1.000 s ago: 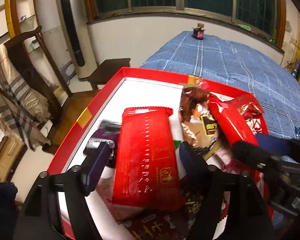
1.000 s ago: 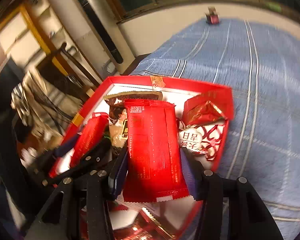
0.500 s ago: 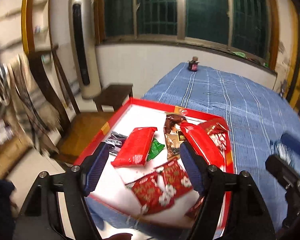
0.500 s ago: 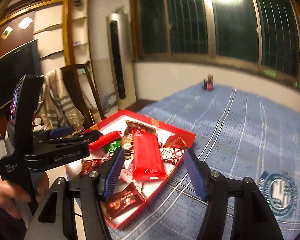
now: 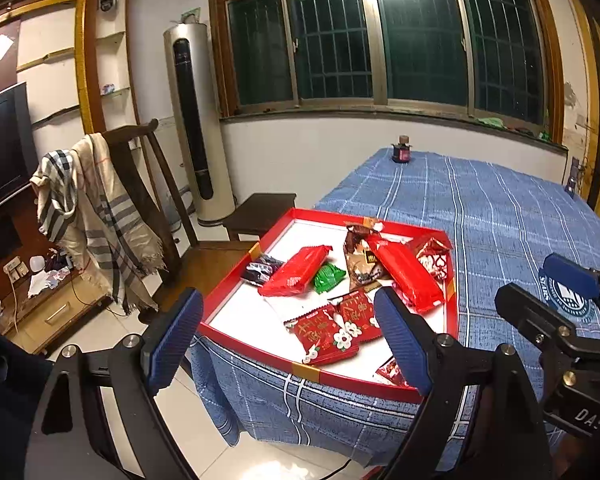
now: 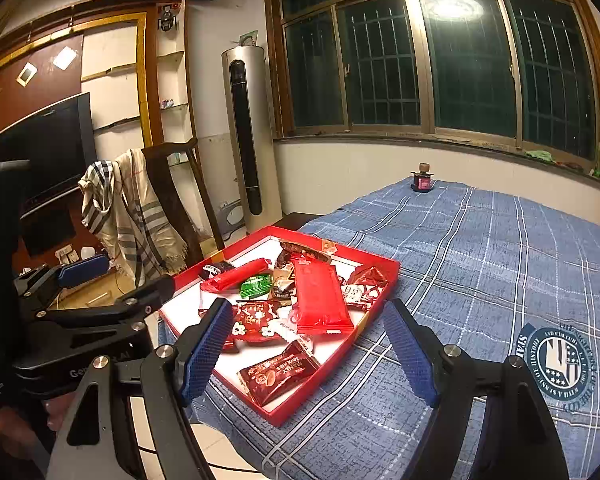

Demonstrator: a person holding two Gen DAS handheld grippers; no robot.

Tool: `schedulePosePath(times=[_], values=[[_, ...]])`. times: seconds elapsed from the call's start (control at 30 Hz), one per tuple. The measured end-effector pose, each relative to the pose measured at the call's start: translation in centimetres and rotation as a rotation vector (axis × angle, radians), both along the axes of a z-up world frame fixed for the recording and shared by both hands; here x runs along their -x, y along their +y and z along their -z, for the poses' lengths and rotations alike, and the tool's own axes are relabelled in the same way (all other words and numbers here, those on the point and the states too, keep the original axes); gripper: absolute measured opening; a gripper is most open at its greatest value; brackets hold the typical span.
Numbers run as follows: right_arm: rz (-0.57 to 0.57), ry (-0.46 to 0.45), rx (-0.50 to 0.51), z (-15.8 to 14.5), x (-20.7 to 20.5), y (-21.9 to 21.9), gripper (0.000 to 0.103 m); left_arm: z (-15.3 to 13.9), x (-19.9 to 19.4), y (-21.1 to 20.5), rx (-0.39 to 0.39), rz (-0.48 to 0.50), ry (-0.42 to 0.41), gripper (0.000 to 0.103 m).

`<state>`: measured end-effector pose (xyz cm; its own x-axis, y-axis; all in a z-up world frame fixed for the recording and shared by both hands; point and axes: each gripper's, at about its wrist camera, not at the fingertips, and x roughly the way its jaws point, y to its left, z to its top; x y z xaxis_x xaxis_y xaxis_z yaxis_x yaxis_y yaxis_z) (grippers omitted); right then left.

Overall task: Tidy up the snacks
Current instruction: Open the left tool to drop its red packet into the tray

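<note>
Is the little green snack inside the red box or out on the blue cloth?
Inside. The green snack lies flat on the white floor of the red box, among the red packets, with the box's rim all round it.

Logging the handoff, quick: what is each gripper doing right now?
Left gripper: jaws opening, nothing between them.
Right gripper: jaws opening, empty; the snacks lie in the red tray.
</note>
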<state>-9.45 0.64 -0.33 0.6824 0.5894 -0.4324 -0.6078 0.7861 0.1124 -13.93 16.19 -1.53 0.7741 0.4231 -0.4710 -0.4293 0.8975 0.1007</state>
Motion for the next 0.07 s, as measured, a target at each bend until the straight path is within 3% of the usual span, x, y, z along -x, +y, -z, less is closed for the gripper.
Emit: schedulePosePath(times=[0.07], values=[[0.011,0.003,-0.005,0.11,-0.2,-0.29,0.08,-0.1,-0.38,-0.66,-0.005,0.02,0.0,0.088]])
